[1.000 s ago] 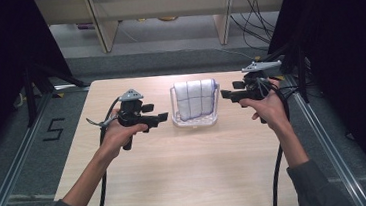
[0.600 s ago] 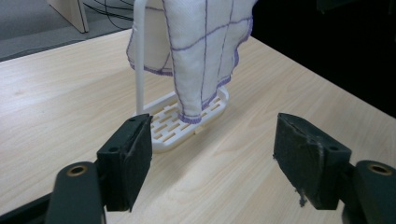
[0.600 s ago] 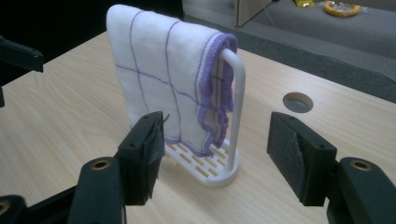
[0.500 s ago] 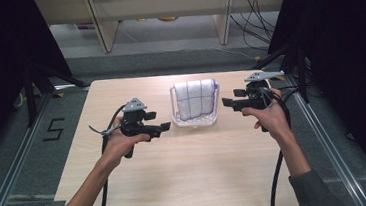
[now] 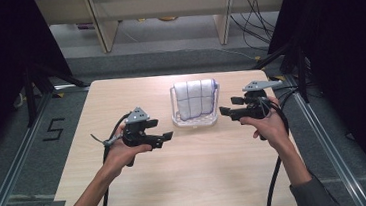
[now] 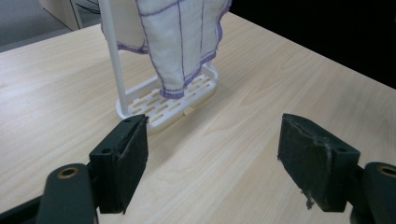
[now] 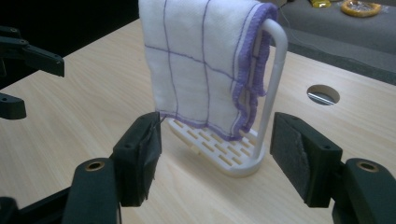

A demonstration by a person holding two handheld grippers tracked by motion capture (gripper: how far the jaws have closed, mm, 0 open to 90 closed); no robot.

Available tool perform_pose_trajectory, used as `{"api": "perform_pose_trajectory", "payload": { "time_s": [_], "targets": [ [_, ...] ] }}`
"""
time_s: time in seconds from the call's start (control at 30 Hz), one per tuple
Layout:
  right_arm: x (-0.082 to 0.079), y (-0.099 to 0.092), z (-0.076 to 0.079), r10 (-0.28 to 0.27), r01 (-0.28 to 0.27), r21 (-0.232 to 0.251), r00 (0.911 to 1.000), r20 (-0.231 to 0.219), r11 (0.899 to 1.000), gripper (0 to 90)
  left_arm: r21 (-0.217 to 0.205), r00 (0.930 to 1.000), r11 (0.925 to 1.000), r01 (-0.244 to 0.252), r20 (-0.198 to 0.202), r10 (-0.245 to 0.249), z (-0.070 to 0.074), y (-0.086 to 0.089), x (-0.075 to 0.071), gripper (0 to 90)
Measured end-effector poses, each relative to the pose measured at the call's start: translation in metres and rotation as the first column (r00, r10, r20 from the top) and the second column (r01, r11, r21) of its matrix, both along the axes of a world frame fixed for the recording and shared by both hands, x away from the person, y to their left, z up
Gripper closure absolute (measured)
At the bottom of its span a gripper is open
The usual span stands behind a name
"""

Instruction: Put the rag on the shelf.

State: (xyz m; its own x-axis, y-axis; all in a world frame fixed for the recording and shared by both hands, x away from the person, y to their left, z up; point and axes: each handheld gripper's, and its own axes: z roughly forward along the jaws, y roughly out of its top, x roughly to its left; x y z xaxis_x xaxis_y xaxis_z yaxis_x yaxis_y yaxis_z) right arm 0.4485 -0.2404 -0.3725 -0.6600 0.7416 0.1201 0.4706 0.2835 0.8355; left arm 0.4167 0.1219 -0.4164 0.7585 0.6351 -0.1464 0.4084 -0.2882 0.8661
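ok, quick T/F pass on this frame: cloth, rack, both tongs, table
1. The white cloth with purple lines hangs over a white rack. True.
2. The left tongs are clamped on the cloth. False: the jaws stand apart with nothing between them, short of the rack; they have just been opening.
3. The right tongs are open. True: they face the rack with the jaws apart and have just been opening too.
4. The rack lies tipped over on the table. False: it stands upright on its slotted base.
5. The two tongs are both on the same side of the rack. False: in the high view one is at each side.
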Motion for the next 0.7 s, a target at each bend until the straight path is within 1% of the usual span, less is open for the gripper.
{"api": "perform_pose_trajectory", "payload": {
  "time_s": [0.03, 0.07, 0.1, 0.13, 0.17, 0.2, 0.23, 0.27, 0.3, 0.33, 0.37, 0.4, 0.43, 0.47, 0.5, 0.53, 0.57, 0.6, 0.63, 0.67, 0.7],
  "targets": [
    [-0.001, 0.001, -0.001, 0.006, -0.006, 0.003, 1.0, 0.001, 1.0, 34.7, 0.005, 1.0, 1.0, 0.004, -0.003, -0.004, -0.001, 0.001, -0.001, 24.1],
    [-0.003, 0.002, -0.003, 0.009, -0.009, 0.011, 0.9998, -0.017, 1.0, 34.7, 0.001, 1.0, 1.0, 0.002, 0.001, -0.002, -0.002, 0.0, -0.002, 23.9],
    [-0.003, 0.002, -0.005, 0.012, -0.012, 0.003, 0.9999, 0.005, 1.0, 34.7, 0.008, 1.0, 1.0, -0.002, -0.005, 0.002, -0.003, 0.0, -0.004, 23.9],
    [-0.005, 0.003, -0.005, 0.014, -0.014, 0.003, 0.9995, -0.027, 1.0, 34.7, 0.006, 1.0, 1.0, 0.004, -0.002, -0.004, -0.004, 0.0, -0.005, 23.7],
    [-0.005, 0.002, -0.007, 0.023, -0.023, -0.001, 0.9997, -0.007, 1.0, 34.7, 0.018, 0.9999, 0.9998, 0.012, 0.0, -0.012, -0.005, 0.0, -0.006, 23.7],
    [-0.006, 0.003, -0.008, 0.021, -0.02, 0.013, 0.9996, -0.018, 1.0, 34.7, 0.027, 0.9999, 0.9996, 0.013, 0.002, -0.013, -0.006, 0.0, -0.007, 23.6],
    [-0.007, 0.003, -0.01, 0.021, -0.021, 0.017, 0.9996, -0.019, 1.0, 34.7, 0.028, 0.9997, 0.9993, 0.023, 0.002, -0.023, -0.008, -0.001, -0.008, 23.5],
    [-0.007, 0.003, -0.011, 0.031, -0.031, 0.005, 0.9995, -0.007, 1.0, 34.7, 0.036, 0.9997, 0.9991, 0.024, 0.0, -0.024, -0.009, -0.001, -0.01, 23.4],
    [-0.009, 0.004, -0.011, 0.023, -0.022, 0.007, 0.9992, -0.033, 1.0, 34.7, 0.032, 0.9996, 0.9991, 0.027, -0.002, -0.027, -0.01, -0.001, -0.011, 23.3],
    [-0.009, 0.004, -0.013, 0.027, -0.027, 0.002, 0.9995, -0.016, 1.0, 34.7, 0.039, 0.9995, 0.9988, 0.03, 0.002, -0.031, -0.01, 0.0, -0.013, 23.3],
    [-0.01, 0.004, -0.013, 0.028, -0.027, 0.007, 0.999, -0.035, 1.0, 34.7, 0.037, 0.9996, 0.9989, 0.028, 0.003, -0.029, -0.011, 0.0, -0.014, 23.3],
    [-0.011, 0.005, -0.015, 0.022, -0.021, 0.018, 0.9992, -0.034, 1.0, 34.7, 0.037, 0.9995, 0.9988, 0.032, 0.001, -0.033, -0.012, 0.0, -0.015, 23.3],
    [-0.01, 0.003, -0.015, 0.036, -0.036, -0.011, 0.9993, -0.012, 0.999, 34.6, 0.038, 0.9995, 0.9988, 0.03, 0.003, -0.03, -0.013, 0.0, -0.016, 23.3],
    [-0.013, 0.005, -0.016, 0.02, -0.02, 0.008, 0.999, -0.039, 1.0, 34.6, 0.037, 0.9994, 0.9987, 0.033, 0.001, -0.034, -0.014, 0.0, -0.017, 23.3],
    [-0.011, 0.003, -0.017, 0.041, -0.041, -0.019, 0.9991, -0.01, 0.999, 34.5, 0.039, 0.9995, 0.9988, 0.03, 0.002, -0.03, -0.015, 0.0, -0.018, 23.3],
    [-0.013, 0.005, -0.019, 0.033, -0.032, 0.006, 0.999, -0.031, 0.999, 34.4, 0.036, 0.9991, 0.9985, 0.042, -0.004, -0.042, -0.016, 0.001, -0.018, 23.3],
    [-0.014, 0.005, -0.019, 0.045, -0.045, -0.002, 0.9985, -0.031, 0.999, 34.4, 0.036, 0.9993, 0.9986, 0.038, -0.001, -0.038, -0.017, 0.0, -0.019, 23.3],
    [-0.016, 0.005, -0.019, 0.025, -0.025, 0.0, 0.9985, -0.048, 1.0, 34.3, 0.04, 0.999, 0.9982, 0.045, -0.006, -0.044, -0.017, 0.001, -0.02, 23.2],
    [-0.016, 0.004, -0.02, 0.037, -0.038, -0.014, 0.9988, -0.03, 0.999, 34.2, 0.044, 0.9991, 0.9981, 0.043, -0.001, -0.043, -0.018, 0.001, -0.021, 23.2],
    [-0.018, 0.005, -0.022, 0.038, -0.038, -0.006, 0.9984, -0.041, 0.999, 34.1, 0.045, 0.9988, 0.9978, 0.05, -0.005, -0.05, -0.019, 0.001, -0.022, 23.1],
    [-0.02, 0.006, -0.023, 0.035, -0.034, 0.007, 0.9975, -0.062, 0.999, 34.0, 0.046, 0.9989, 0.9979, 0.047, -0.002, -0.046, -0.02, 0.001, -0.023, 23.1]
  ]
}}
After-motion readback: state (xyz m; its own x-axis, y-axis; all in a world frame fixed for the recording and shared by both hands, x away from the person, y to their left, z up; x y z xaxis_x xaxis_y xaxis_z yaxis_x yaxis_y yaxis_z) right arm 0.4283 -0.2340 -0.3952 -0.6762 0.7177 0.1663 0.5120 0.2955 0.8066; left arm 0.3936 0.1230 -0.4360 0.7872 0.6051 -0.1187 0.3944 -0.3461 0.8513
